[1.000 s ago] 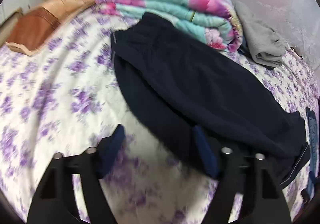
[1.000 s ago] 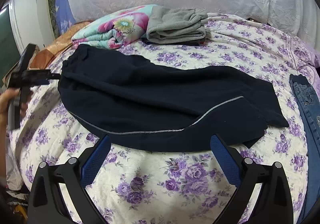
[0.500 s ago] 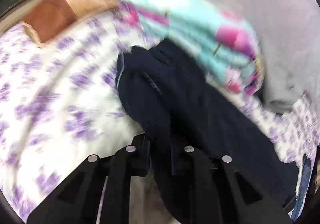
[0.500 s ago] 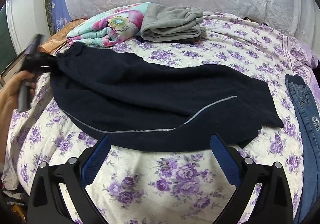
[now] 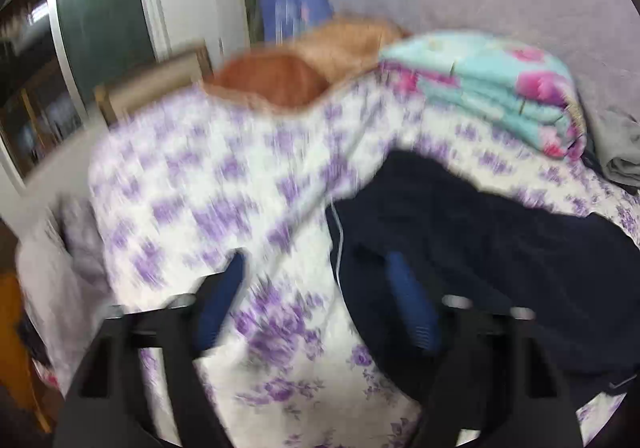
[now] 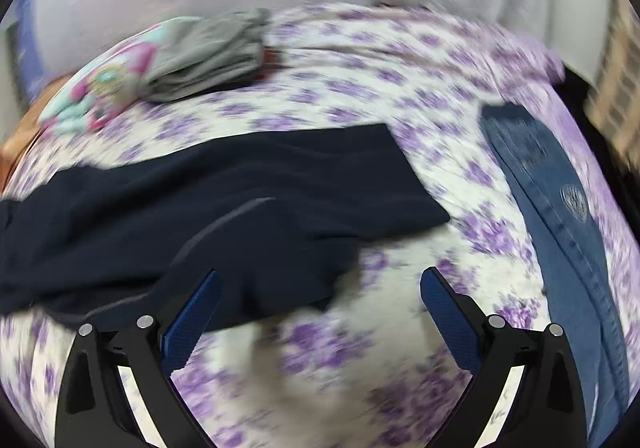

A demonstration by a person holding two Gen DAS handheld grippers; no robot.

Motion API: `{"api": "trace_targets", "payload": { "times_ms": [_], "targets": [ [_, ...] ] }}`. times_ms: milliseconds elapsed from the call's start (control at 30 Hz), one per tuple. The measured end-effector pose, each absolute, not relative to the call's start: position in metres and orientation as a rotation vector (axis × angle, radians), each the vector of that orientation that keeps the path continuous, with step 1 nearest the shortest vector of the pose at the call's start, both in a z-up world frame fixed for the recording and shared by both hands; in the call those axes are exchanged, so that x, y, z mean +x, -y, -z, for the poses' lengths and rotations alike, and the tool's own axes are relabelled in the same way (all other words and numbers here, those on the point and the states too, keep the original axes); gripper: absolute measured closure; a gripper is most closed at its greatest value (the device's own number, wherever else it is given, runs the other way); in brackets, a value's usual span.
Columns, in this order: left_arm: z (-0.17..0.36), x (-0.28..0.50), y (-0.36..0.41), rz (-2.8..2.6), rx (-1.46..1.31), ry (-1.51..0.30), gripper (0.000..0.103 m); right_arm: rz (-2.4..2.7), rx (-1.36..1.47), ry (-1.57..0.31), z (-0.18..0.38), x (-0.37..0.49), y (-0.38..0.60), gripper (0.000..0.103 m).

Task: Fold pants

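Looking along the left claw (image 5: 316, 304), its blue fingers stand apart with nothing between them; the left pad hangs over the floral bedsheet (image 5: 224, 184) and the right pad sits over the near edge of the navy pants (image 5: 500, 248). That end of the pants, probably the waistband, lies bunched on the bed, which suggests it wants straightening before any fold. Behind it a folded floral quilt (image 5: 492, 88) and an orange-brown blanket (image 5: 304, 76) are stacked near the head of the bed, out of the working area. The view is blurred, so fine detail of the fabric edge cannot be read.

From the right wrist, the right claw (image 6: 320, 312) is also spread wide and empty. Its left pad is over the cuff end of the pants (image 6: 224, 208), its right pad over bare sheet, so it looks placed to take the leg hems. The pants stretch lengthwise across the bed. Blue jeans (image 6: 560, 216) lie apart at the right, and a folded grey garment (image 6: 208, 52) rests beside the quilt beyond.
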State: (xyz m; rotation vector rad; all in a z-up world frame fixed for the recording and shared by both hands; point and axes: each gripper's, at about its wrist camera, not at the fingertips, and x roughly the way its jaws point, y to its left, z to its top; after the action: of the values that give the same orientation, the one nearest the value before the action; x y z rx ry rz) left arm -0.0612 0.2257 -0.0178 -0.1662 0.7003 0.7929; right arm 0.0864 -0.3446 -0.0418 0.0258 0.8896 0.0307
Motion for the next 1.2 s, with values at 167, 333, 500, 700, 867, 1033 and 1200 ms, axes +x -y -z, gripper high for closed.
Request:
{"api": "trace_targets", "payload": {
  "times_ms": [167, 333, 500, 700, 867, 1033, 1200],
  "targets": [
    [0.005, -0.043, -0.164, -0.535, -0.066, -0.681, 0.008, -0.119, 0.082, -0.888, 0.035, 0.104, 0.326, 0.003],
    [0.032, -0.018, -0.100, -0.344, -0.034, -0.758, 0.007, -0.098, -0.209, -0.966, 0.072, 0.131, 0.268, 0.053],
    [0.050, -0.018, -0.079, -0.255, -0.070, -0.803, 0.007, -0.245, -0.011, -0.840, 0.031, 0.095, 0.317, 0.087],
    [0.053, -0.015, -0.087, -0.300, -0.028, -0.797, 0.007, -0.416, 0.109, -0.640, -0.020, -0.020, 0.386, 0.077],
    [0.057, -0.011, -0.092, -0.283, -0.025, -0.829, 0.007, -0.075, 0.106, -0.908, 0.047, -0.020, 0.432, 0.038],
    [0.053, -0.019, -0.099, -0.312, -0.035, -0.827, 0.007, -0.152, 0.256, -0.853, 0.046, 0.002, 0.422, 0.012],
    [0.048, -0.033, -0.117, -0.360, -0.074, -0.828, 0.006, -0.240, 0.137, -1.072, 0.093, 0.040, 0.357, 0.042]
  ]
}}
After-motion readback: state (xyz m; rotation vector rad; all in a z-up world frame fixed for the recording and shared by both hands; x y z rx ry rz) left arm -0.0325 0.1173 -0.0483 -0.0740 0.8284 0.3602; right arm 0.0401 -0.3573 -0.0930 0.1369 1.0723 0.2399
